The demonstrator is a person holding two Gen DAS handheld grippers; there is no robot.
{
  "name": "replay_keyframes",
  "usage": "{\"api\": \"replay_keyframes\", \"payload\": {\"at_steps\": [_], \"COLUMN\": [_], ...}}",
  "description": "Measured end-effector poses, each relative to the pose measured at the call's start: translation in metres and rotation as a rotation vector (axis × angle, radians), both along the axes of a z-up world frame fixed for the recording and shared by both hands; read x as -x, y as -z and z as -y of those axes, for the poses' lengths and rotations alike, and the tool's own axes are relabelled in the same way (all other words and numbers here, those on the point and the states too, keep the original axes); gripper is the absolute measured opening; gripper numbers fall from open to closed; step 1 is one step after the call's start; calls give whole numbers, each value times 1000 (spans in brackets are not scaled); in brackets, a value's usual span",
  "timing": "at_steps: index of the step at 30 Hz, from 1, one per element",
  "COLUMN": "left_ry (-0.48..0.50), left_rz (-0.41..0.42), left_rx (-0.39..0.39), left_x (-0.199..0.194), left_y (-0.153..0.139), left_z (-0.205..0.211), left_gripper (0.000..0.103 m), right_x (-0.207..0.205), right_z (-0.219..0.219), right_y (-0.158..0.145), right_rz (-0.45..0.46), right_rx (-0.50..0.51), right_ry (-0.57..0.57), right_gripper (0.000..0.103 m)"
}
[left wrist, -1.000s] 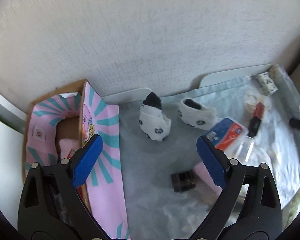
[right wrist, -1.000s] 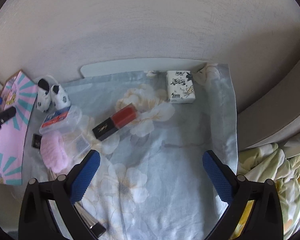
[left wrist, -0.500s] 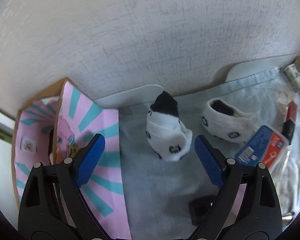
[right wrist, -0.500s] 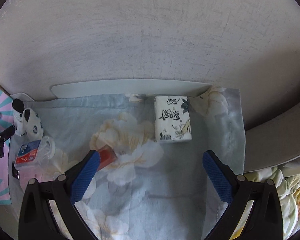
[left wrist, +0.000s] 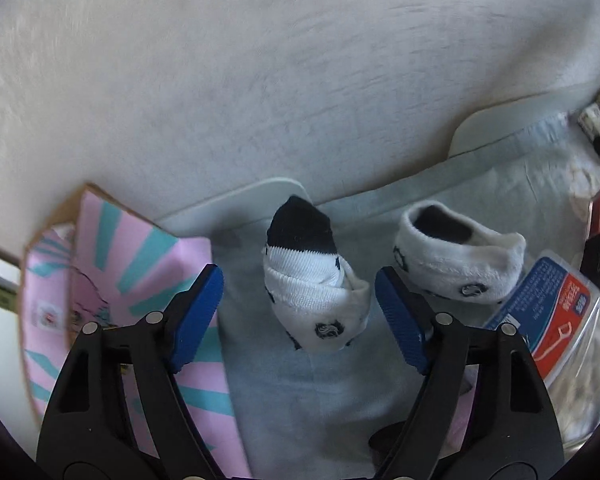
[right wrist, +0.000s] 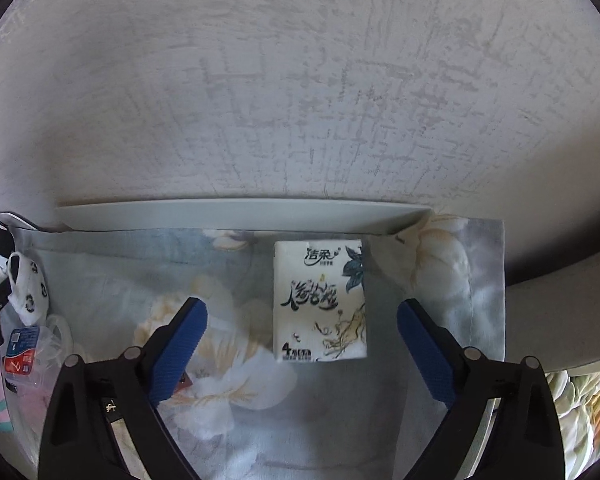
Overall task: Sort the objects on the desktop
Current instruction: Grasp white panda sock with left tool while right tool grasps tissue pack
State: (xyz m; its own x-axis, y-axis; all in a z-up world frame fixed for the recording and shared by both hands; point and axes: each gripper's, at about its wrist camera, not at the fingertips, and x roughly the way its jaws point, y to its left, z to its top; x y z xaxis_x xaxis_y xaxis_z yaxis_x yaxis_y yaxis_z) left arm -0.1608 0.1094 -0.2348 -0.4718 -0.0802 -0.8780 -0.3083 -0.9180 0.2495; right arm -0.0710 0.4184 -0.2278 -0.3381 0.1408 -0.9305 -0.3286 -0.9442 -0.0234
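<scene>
Pale textured wall behind, floral cloth (right wrist: 112, 280) spread over the desk (right wrist: 236, 214). On the cloth, a rolled black-toed sock (left wrist: 312, 280) between the spread blue pads of the left hand-held gripper (left wrist: 300, 308), wide open, gripping nothing. Just right of that sock, a second sock (left wrist: 460, 264); left of it, a pink box (left wrist: 140, 264). Further right, a tissue pack (right wrist: 320, 300) between the open, empty right hand-held gripper (right wrist: 302, 344).

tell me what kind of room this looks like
Probably a bedroom or a home corner, not an office: a small white table stands against a plain wall under a floral cloth, with socks, a tissue pack and bedding-like floral fabric beside it.
</scene>
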Motion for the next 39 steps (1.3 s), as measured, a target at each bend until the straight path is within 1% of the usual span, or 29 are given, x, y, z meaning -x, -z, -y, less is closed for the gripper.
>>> {"api": "replay_keyframes", "payload": {"at_steps": [1, 4, 6, 8, 9, 10, 11, 12, 14, 17, 21, 24, 26, 30, 32, 34, 36, 37, 38, 39], "left_ry": [-20, -59, -77, -87, -86, -87, -88, -89, -92, -102, -106, -105, -102, -99, -94, -87, -77, -72, -70, -72], "left_rz": [10, 37, 64, 74, 71, 69, 68, 68, 65, 52, 44, 43, 41, 29, 16, 3, -4, -4, -3, -4], "left_rx": [-19, -71, -119, -121, -118, -114, -113, -116, -136, -148, -179, -173, -167, -164, -170, -175, -188, -193, -203, -211], "left_x": [2, 6, 8, 9, 8, 8, 7, 6, 4, 0, -6, -12, -17, -27, -37, -46, -44, -31, -23, -27], "left_y": [2, 5, 8, 10, 10, 9, 8, 8, 5, -3, -18, -27, -35, -54, -68, -81, -95, -100, -109, -113], "left_z": [4, 12, 17, 17, 16, 16, 15, 15, 16, 17, 17, 14, 12, 8, 9, 10, 15, 25, 26, 30], "left_gripper": [75, 63, 45, 41, 37, 36, 34, 33, 32, 32, 32, 32, 32, 32, 32, 32, 32, 32, 32, 32], "right_x": [0, -2, -4, -6, -6, -6, -6, -6, -7, -12, -20, -24, -27, -30, -32, -35, -35, -37, -33, -30], "right_z": [0, -1, 0, 3, 5, 6, 6, 6, 5, 4, 7, 11, 17, 30, 35, 38, 36, 41, 32, 26], "right_y": [0, 1, 3, 6, 5, 5, 6, 6, 4, -1, -10, -18, -28, -46, -54, -63, -72, -79, -81, -85], "right_rz": [-1, -9, -8, -2, -3, -2, -1, -1, -1, -29, -45, -47, -64, -62, -59, -67, -71, -70, -70, -71], "right_rx": [1, 22, 29, 14, 2, 4, 27, 48, 40, 69, 63, 82, 92, 100, 88, 96, 99, 99, 99, 97], "right_ry": [-2, -7, -18, -35, -44, -54, -61, -65, -63, -58, -54, -49, -53, -76, -85, -90, -103, -118, -130, -143], "right_gripper": [94, 94, 93, 89, 87, 78, 66, 61, 42, 42, 42, 42, 42, 42, 42, 42, 42, 42, 42, 42]}}
